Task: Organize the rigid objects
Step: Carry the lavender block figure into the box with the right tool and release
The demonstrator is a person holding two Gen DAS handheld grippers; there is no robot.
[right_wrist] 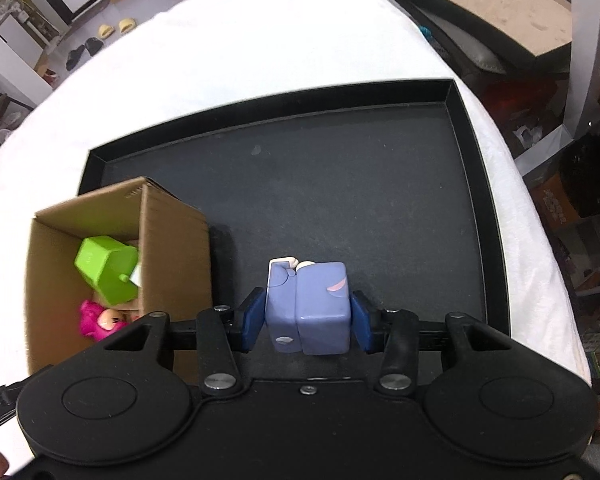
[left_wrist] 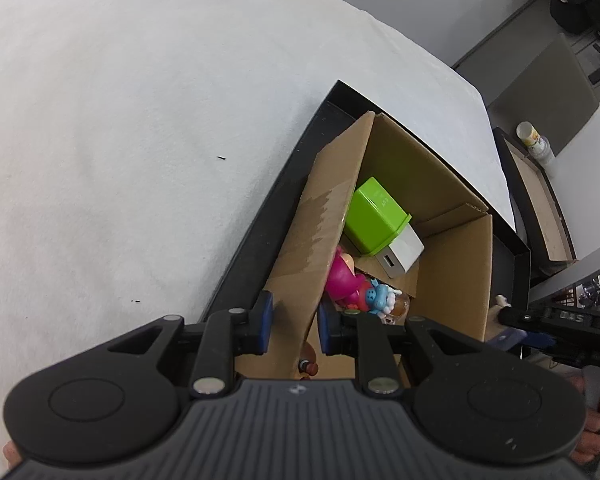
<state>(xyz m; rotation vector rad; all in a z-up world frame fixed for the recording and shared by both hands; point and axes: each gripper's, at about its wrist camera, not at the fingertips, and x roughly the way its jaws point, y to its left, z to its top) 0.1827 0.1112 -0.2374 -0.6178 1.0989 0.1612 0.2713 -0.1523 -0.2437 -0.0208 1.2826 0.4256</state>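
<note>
Now | right gripper (right_wrist: 305,322) clamps purple toy block (right_wrist: 308,308) lengthwise-forward | left gripper (left_wrist: 294,326) pinches cardboard box (left_wrist: 300,264) wall

Both views down over cardboard box (left_wrist: 420,200)

Cardboard box (right_wrist: 100,216): open-topped, brown, standing in the left near corner of the black tray (right_wrist: 472,184); one wall gripped between the pads of the left tool (left_wrist: 294,326).
Green block (left_wrist: 374,216): bright lime, boxy, tilted inside the box, resting on a white charger.
White charger (left_wrist: 402,254): small white cube with a port, beneath the green block.
Pink figure (left_wrist: 342,276): magenta toy, low in the box, beside a blue figure (left_wrist: 380,296).
Purple cube toy (right_wrist: 308,308): lavender, blocky, seam down the middle, clamped between the pads of the right tool (right_wrist: 306,322) above the tray floor.
</note>
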